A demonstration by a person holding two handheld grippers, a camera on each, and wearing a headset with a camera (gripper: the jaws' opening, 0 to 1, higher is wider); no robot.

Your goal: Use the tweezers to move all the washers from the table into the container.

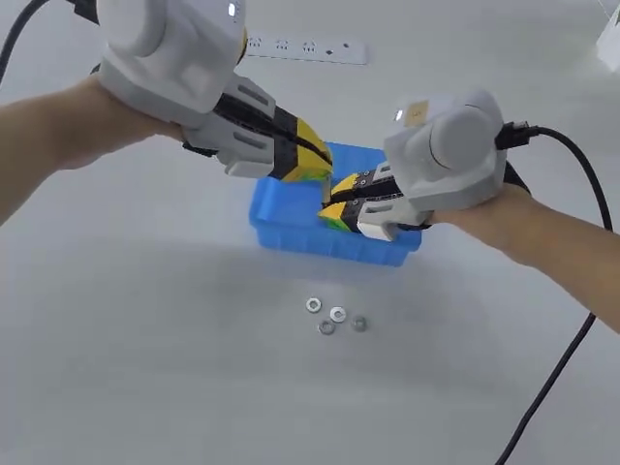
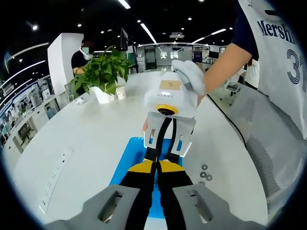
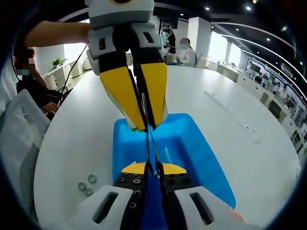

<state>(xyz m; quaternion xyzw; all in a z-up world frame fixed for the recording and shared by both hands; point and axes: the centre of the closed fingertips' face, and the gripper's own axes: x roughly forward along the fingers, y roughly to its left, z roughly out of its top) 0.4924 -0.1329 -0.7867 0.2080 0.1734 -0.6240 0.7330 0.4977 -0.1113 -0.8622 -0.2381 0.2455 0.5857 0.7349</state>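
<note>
Two tools meet tip to tip above a blue container [image 1: 281, 221] that sits on the white surface [image 1: 136, 368]. At the left of the head view, the left tool [image 1: 323, 167] slants down and to the right, and its yellow jaw ends hang over the container's middle. In the right gripper view these yellow jaws are drawn almost together, pinching one end of the thin metal tweezers [image 3: 148, 146]. The tweezers run as two slim arms from that pinch straight down into the jaws of the right tool [image 1: 329, 211]. They are held in the air over the open container and touch neither its walls nor its floor.

Beyond the container, toward the far edge of the surface, lies a white power strip [image 1: 305, 46]. Four washers [image 1: 336, 317] lie in a loose cluster on the bare surface, just in front of the container's near wall and apart from it. They are close to one another and all lie flat.

To the right, the right tool reaches in leftward. Its black and yellow jaws are closed on the other end of the tweezers, so each tool grips the same pair. A black cable [image 1: 567, 155] trails from the right tool's body, off to the right and down along the surface.
</note>
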